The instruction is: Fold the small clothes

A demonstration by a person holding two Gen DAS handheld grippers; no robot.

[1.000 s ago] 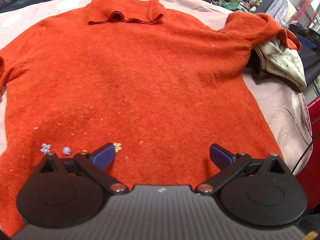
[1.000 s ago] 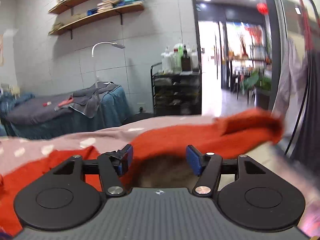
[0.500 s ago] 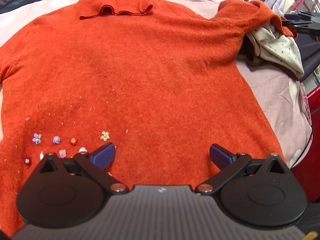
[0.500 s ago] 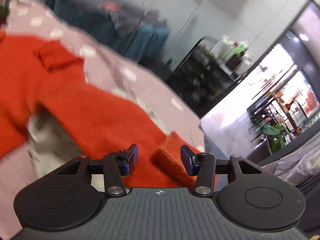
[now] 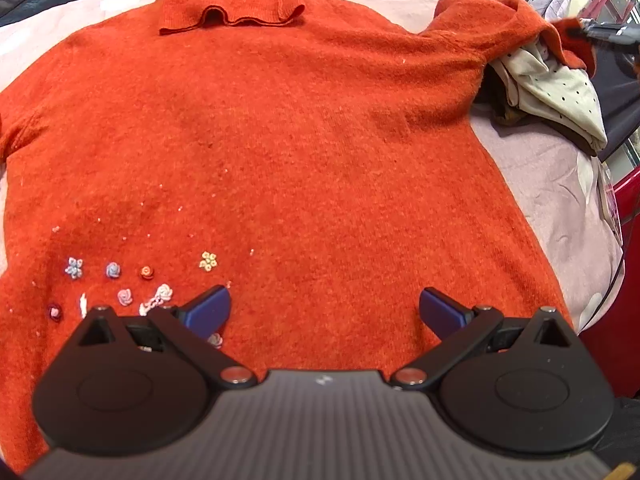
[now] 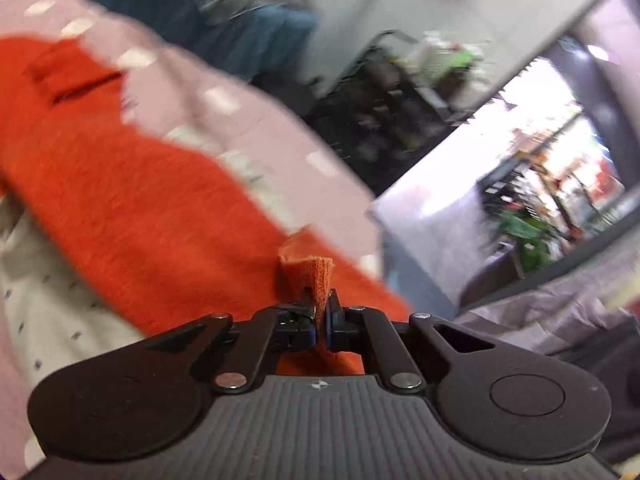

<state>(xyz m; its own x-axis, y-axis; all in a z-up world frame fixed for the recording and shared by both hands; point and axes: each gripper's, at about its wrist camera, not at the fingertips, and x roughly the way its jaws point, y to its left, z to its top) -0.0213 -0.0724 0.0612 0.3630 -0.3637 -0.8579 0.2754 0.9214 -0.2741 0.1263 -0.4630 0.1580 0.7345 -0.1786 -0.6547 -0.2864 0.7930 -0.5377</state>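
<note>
Pinching sweater cuff [image 6: 310, 276] (no legible writing)

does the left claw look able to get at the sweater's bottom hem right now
Probably yes. The left claw hangs open over the lower part of the orange sweater, with only flat knit and small crochet flowers beneath it. The hem itself is hidden behind the claw body.

Left tool [image 5: 324, 308] hovers wide open over the hem of the orange sweater [image 5: 280, 140], spread flat ahead. Embroidered flowers [image 5: 120, 280] sit beside its left finger. Far right, a dotted cream garment [image 5: 560, 92] lies under the sleeve.
</note>
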